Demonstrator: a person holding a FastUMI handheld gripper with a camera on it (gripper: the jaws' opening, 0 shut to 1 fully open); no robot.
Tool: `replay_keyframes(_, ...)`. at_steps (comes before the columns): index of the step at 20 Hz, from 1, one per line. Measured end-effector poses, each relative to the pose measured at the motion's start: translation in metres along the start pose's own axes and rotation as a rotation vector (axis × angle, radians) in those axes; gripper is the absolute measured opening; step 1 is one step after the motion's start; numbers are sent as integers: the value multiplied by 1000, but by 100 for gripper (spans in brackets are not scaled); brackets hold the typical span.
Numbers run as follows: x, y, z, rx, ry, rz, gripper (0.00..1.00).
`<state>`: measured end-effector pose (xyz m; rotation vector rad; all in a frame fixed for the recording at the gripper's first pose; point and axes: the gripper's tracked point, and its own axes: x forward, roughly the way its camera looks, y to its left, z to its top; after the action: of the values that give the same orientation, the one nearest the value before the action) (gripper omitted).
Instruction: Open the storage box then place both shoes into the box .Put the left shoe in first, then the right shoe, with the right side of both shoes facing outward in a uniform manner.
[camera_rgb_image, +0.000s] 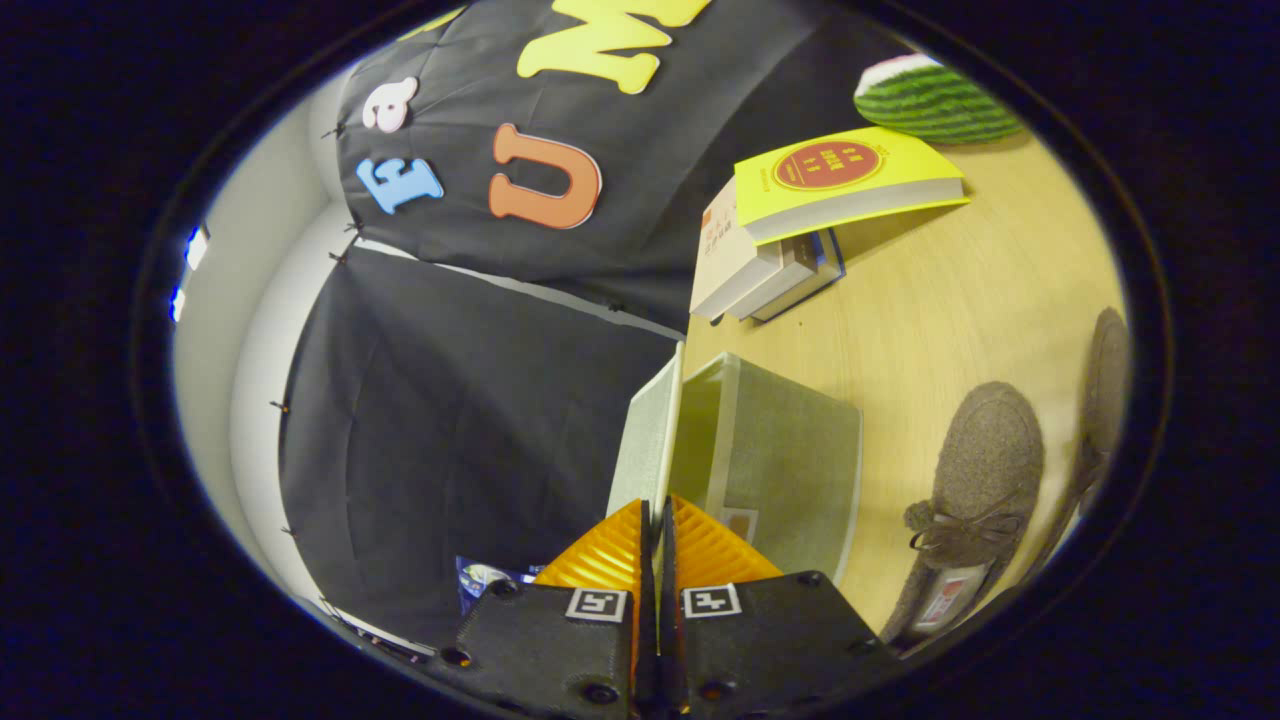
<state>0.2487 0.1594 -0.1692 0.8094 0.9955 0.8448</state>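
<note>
Storage box (770, 460) stood just ahead of the tool (655, 530), whose orange fingers (600, 555) were pressed together, nothing visible between them. Its lid (648, 440) stood up on edge, the inside looked empty. Beside the box lay two grey shoes (975, 480) on the worktop (950, 300), with bare wood between. Farther off sat stacked books (800, 220) and a watermelon toy (930, 100).

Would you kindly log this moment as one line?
tool: shut on box lid | storage box: lid raised | shoes: outside, on table
</note>
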Motion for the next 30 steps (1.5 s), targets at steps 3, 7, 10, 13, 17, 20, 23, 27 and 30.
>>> replay_keyframes(3,3,25,-1,-45,-4,-50,6)
replay_keyframes(7,12,65,-1,-65,-9,-124,6)
replay_keyframes(10,23,90,-9,-66,17,-259,6)
replay_keyframes(13,38,149,-16,-99,21,-257,6)
replay_keyframes(17,78,214,-33,-181,23,-249,11)
replay_keyframes(20,123,250,-54,-257,81,-227,22)
replay_keyframes(23,149,256,-79,-348,148,-234,41)
replay_keyframes(27,147,210,-75,-477,109,-429,61)
replay_keyframes(30,114,158,-62,-560,110,-621,95)
